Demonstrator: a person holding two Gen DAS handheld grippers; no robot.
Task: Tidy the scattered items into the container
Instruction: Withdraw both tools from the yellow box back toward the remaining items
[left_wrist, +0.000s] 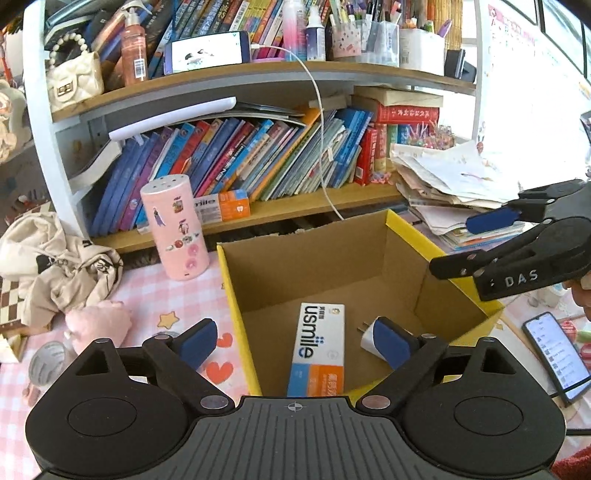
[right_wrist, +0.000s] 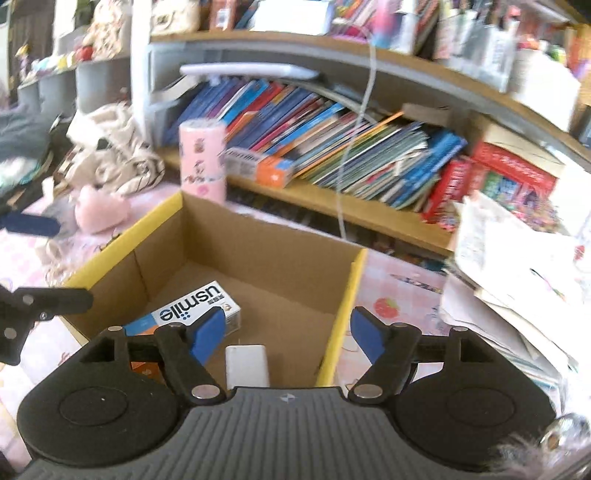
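A cardboard box with yellow rims (left_wrist: 236, 306) stands on the pink desk mat; it also shows in the right wrist view (right_wrist: 347, 295). Inside lie a white usmile carton (left_wrist: 319, 347) (right_wrist: 192, 314) and a white plug charger (left_wrist: 367, 338) (right_wrist: 246, 363). My left gripper (left_wrist: 295, 341) is open and empty above the box's near left corner. My right gripper (right_wrist: 288, 332) is open and empty over the box's right wall; it shows at the right of the left wrist view (left_wrist: 491, 240). A pink sticker-covered cylinder (left_wrist: 175, 225) (right_wrist: 202, 162) stands beyond the box.
A pink plush (left_wrist: 98, 325) (right_wrist: 98, 210) and a cream garment (left_wrist: 59, 266) lie left of the box. A second usmile carton (left_wrist: 223, 206) lies on the low bookshelf. A stack of papers (left_wrist: 454, 184) sits to the right. A phone (left_wrist: 557, 354) lies at right.
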